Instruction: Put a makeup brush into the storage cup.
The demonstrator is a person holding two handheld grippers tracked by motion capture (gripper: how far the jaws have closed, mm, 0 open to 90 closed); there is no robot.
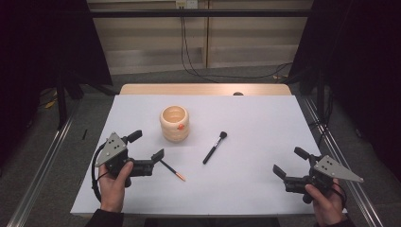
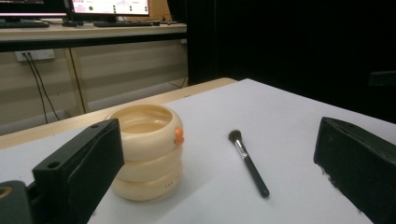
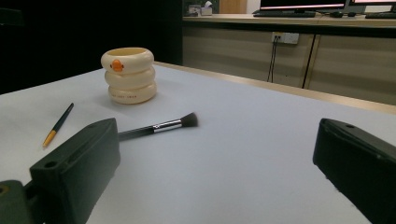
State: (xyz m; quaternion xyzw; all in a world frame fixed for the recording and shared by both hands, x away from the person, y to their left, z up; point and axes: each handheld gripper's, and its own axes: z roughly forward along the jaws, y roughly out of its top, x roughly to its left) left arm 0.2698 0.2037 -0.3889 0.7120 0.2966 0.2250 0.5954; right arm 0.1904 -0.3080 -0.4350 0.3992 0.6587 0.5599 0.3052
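A cream ribbed cup (image 1: 174, 124) with an orange knob stands upright at centre-left of the white table (image 1: 265, 118). A black makeup brush (image 1: 214, 147) lies to its right, bristles pointing away from me. In front of the cup lies a thin black pencil with an orange tip (image 1: 172, 170). My left gripper (image 1: 146, 145) is open and empty, with one jaw just above the pencil's dark end. In the left gripper view, the cup (image 2: 144, 149) and brush (image 2: 249, 163) lie ahead between the jaws. My right gripper (image 1: 290, 161) is open and empty at the front right, facing the brush (image 3: 159, 127), pencil (image 3: 58, 124) and cup (image 3: 128, 74).
A wooden strip (image 1: 203, 89) edges the table's far side. Metal rails (image 1: 45, 161) run along both sides of the table, and black curtains hang behind them. Cables (image 1: 208, 71) trail on the floor beyond. A desk with monitors (image 3: 303, 11) stands further back.
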